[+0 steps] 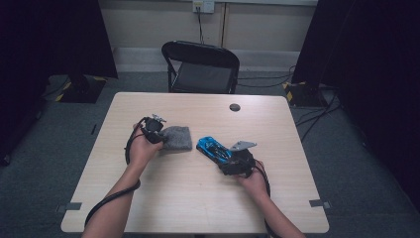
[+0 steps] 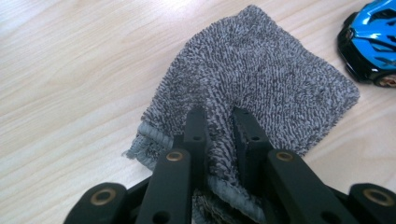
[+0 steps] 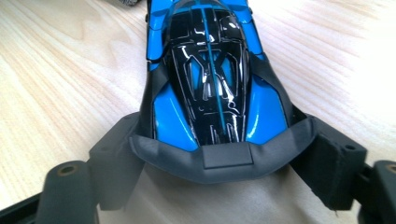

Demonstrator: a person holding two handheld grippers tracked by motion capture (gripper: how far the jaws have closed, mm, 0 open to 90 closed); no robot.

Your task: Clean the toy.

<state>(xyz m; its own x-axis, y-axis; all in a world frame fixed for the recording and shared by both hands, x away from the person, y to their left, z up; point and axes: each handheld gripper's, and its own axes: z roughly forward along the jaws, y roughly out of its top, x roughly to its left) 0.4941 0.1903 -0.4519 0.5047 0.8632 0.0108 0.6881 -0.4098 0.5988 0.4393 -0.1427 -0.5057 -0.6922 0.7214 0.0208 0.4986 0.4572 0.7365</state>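
A grey terry cloth lies flat on the wooden table, left of centre. My left gripper is shut on the cloth's near edge, and in the left gripper view the cloth bunches between the two jaws of that gripper. A blue and black toy car sits just right of the cloth, nose toward it. My right gripper holds the car's rear. In the right gripper view the car points away, and the wide-set jaws of the right gripper press on both ends of its dark rear wing.
The car's nose lies close to the cloth's far corner. A small round black disc sits near the table's far edge. A black folding chair stands behind the table. Cables trail from both grippers toward the near edge.
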